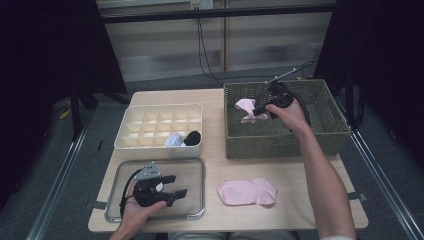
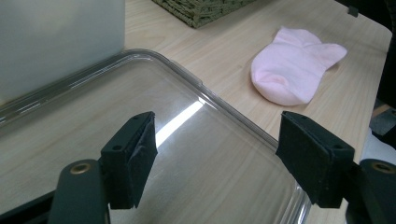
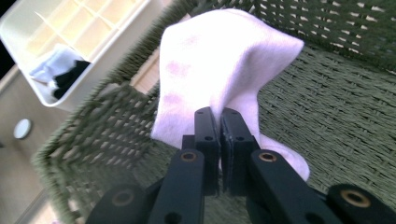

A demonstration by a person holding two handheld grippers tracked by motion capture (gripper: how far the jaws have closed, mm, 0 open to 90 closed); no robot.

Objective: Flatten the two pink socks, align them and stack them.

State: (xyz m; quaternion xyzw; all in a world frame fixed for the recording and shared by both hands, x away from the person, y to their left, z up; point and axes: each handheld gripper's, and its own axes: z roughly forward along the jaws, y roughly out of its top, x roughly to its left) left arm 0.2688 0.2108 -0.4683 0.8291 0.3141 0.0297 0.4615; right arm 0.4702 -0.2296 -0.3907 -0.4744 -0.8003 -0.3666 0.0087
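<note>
A pale wooden bench (image 1: 215, 165) stands between dark curtains. The right gripper's (image 3: 220, 122) fingers are clamped on a pink sock (image 3: 219, 65), held up inside the green woven basket (image 1: 320, 135). The left gripper's (image 2: 215, 154) fingers stand apart over a clear tray (image 2: 205, 95); just beside the tray lies a second pink sock (image 2: 292, 67).

No lettering, label, brand, number or sign can be read anywhere — not on the divided organiser box (image 1: 159, 129), the wicker basket (image 1: 285, 138), or the clear tray (image 1: 156, 212) — all plain.
</note>
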